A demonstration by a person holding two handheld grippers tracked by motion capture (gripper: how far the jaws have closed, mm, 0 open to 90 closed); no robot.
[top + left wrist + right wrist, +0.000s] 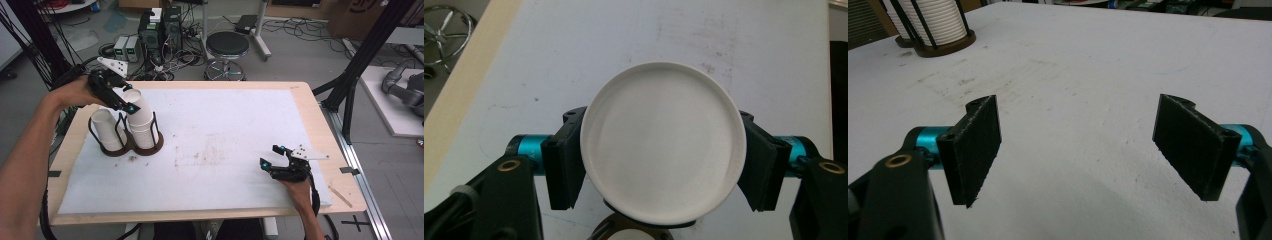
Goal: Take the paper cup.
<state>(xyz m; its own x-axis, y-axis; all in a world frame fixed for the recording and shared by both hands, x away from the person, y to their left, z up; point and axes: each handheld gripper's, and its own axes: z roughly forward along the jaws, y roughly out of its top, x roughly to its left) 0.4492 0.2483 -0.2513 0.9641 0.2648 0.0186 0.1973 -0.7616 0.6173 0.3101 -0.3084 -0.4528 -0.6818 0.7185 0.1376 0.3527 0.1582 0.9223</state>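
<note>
No brand, label or writing can be read on any item; the cups are plain white. The left gripper (121, 98) is clamped on the top paper cup (136, 104) of the right-hand stack (144, 131), its pads pressing the cup wall from 2 opposite sides. In the left gripper view the cup's round closed base (663, 142) faces the camera, so the cup sits upside down with its long axis roughly vertical, tilted slightly toward the hand in the high view. That base hides the rest of the stack below it; a dark holder ring (624, 231) is cut off at the bottom edge. The black wire holder (126, 146) stands at the left of the white mat (225, 150) and carries 2 stacks; the left stack (106, 129) is shorter. The right gripper (274, 158) rests near the mat's right front, jaws apart with nothing between them. In the right gripper view the holder is cut off at the top left corner.
</note>
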